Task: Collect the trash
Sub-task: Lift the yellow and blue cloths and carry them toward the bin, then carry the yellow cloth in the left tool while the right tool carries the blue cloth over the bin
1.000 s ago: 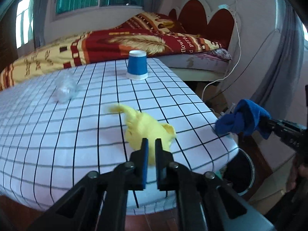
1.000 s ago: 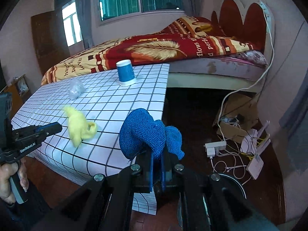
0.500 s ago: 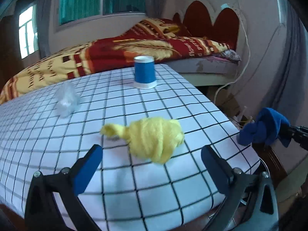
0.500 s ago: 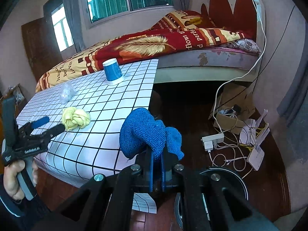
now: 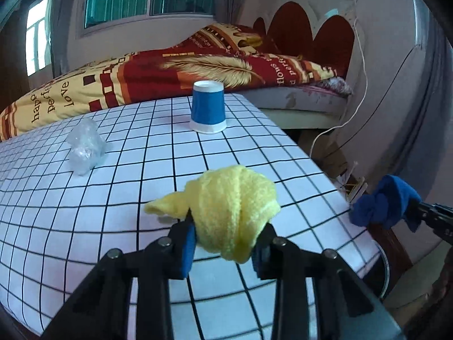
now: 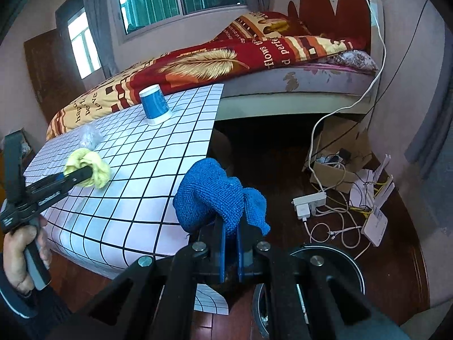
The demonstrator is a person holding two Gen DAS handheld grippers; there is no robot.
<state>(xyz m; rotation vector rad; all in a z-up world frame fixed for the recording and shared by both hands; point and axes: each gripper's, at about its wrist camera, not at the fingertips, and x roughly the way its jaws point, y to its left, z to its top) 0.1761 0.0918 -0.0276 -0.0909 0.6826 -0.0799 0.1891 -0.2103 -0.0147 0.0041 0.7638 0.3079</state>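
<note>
Left gripper (image 5: 225,239): fingertips buried under crumpled yellow knit cloth (image 5: 232,209); pad contact hard to confirm. Jaws closing, cloth between them, on white black-grid tablecloth (image 5: 113,198).

Right gripper (image 6: 230,248): clamped shut on bunched blue knit cloth (image 6: 215,195), held off table edge above round dark bin (image 6: 348,263), bin mostly hidden by gripper.

Crumpled clear plastic wrap (image 5: 85,147) blurry; upside-down blue paper cup (image 5: 208,107) far side.

Versus half second earlier: left jaws were wide apart, now narrowed around yellow cloth. Blue cloth unchanged.
</note>
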